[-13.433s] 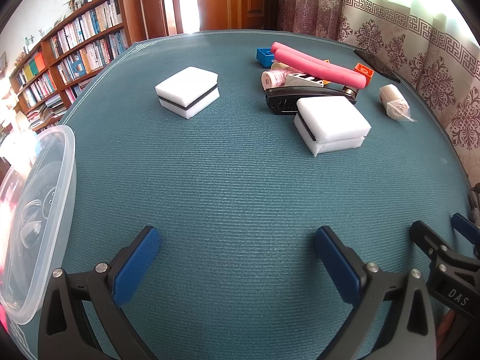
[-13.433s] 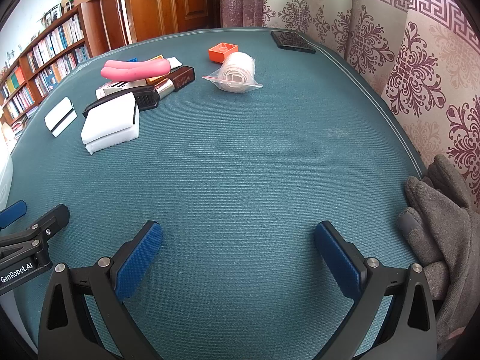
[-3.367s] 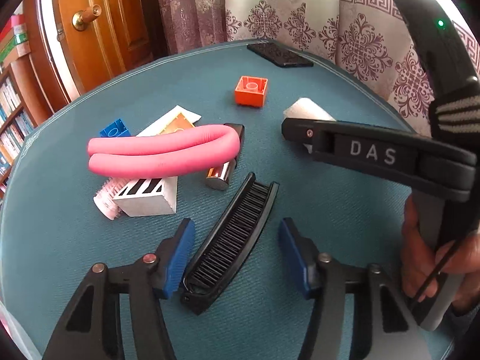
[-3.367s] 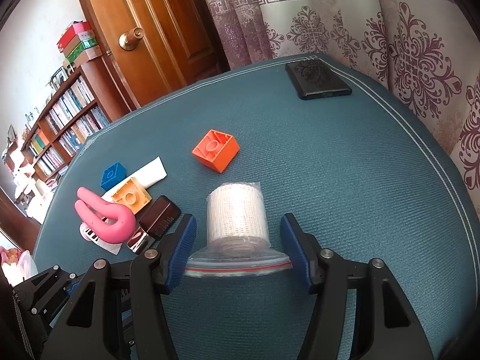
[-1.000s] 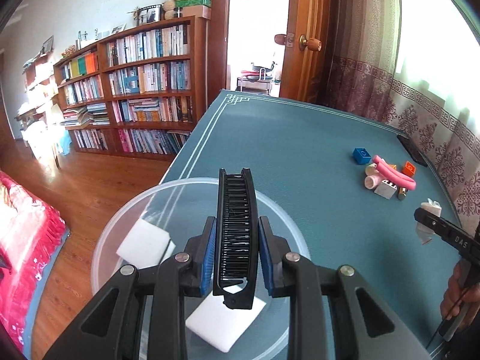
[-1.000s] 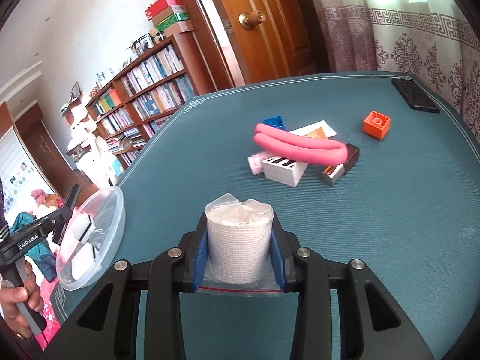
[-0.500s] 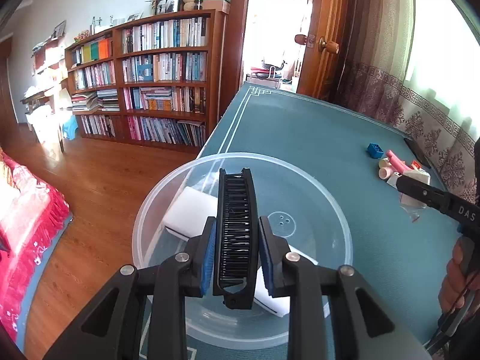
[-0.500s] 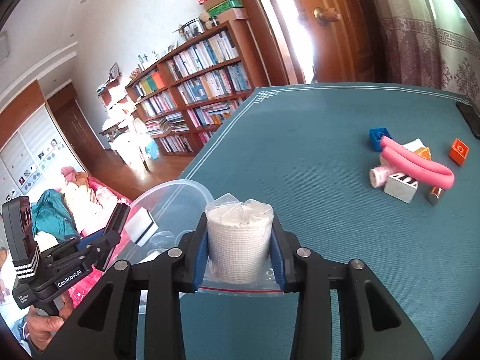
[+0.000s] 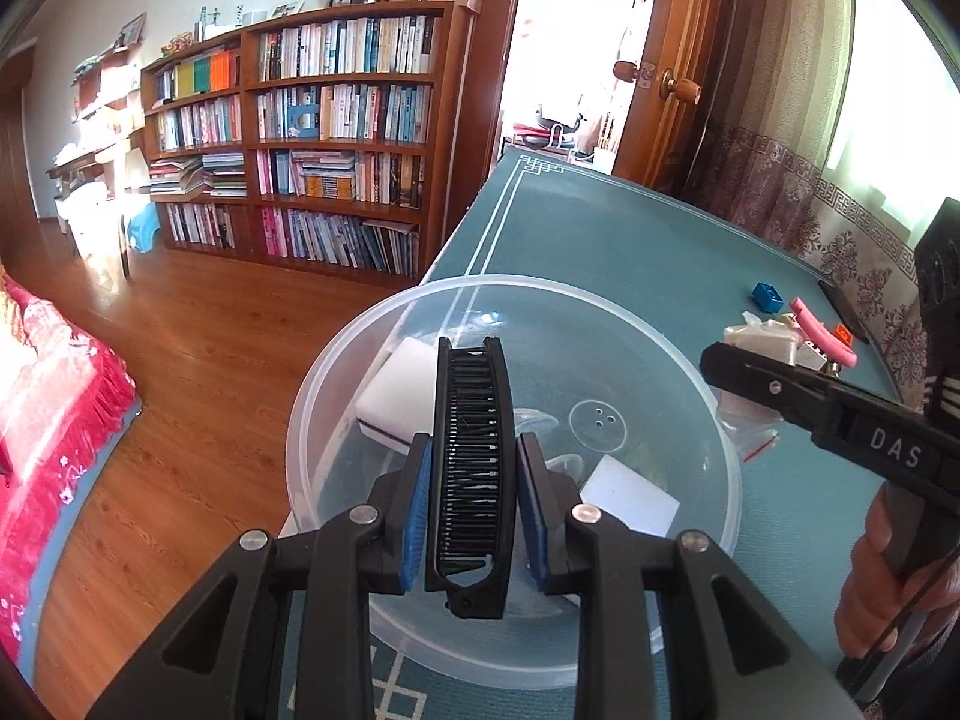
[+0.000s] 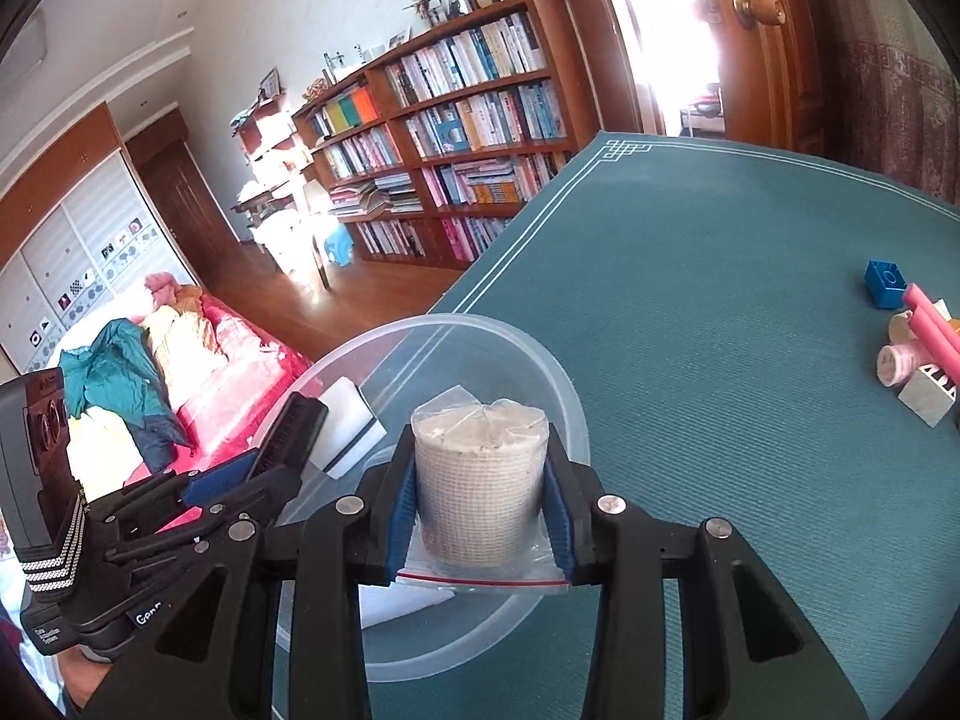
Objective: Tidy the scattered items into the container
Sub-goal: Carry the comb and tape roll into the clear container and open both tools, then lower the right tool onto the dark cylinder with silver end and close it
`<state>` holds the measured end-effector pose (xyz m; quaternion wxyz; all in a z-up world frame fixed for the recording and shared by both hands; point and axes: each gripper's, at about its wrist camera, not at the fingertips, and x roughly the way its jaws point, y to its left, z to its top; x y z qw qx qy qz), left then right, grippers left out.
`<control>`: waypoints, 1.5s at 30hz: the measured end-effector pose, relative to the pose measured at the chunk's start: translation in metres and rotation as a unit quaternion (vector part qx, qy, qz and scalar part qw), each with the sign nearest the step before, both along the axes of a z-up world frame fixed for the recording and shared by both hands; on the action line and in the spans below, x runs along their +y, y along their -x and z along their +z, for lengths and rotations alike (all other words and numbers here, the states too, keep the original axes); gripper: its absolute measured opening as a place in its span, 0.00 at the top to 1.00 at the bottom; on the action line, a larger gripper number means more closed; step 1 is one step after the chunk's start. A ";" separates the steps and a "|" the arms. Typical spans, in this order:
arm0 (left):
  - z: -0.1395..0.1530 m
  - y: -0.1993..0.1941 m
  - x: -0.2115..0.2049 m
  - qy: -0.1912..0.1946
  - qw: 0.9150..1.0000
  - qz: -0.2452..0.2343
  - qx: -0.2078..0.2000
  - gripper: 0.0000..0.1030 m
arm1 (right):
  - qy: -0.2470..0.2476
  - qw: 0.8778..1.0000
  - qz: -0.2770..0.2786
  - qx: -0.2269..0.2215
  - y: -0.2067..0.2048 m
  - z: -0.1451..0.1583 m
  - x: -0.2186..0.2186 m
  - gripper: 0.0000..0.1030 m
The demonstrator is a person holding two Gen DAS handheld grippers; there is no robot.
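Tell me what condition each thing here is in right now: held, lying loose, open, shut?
Left tool: shut on the black comb, above the container.
Black comb: clamped upright between the pads.
Right tool: shut on the bagged gauze roll.
Bagged gauze roll: held, bag sealed.
Clear container: open, no lid, holding two white sponges.
Blue brick: loose on the table.
Pink foam tube: loose on the table.
Door: open.

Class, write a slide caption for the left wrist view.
Left tool holds black comb over clear bowl.
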<state>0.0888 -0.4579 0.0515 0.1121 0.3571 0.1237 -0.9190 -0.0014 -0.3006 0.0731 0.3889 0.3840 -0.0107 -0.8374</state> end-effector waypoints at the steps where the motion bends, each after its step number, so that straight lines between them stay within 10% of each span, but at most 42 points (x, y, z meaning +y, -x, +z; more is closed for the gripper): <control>1: -0.001 -0.001 -0.001 -0.003 1.000 0.000 0.002 0.42 | 0.001 1.000 0.001 -0.002 0.001 -0.001 -0.002 0.60; 4: 0.002 -0.006 -0.002 0.000 1.000 0.010 0.017 0.23 | 0.002 1.000 0.007 -0.011 0.004 -0.004 -0.005 0.58; 45: 0.011 0.026 0.068 0.046 0.997 -0.061 -0.004 0.18 | 0.015 0.988 -0.152 -0.026 0.049 -0.017 0.143 0.45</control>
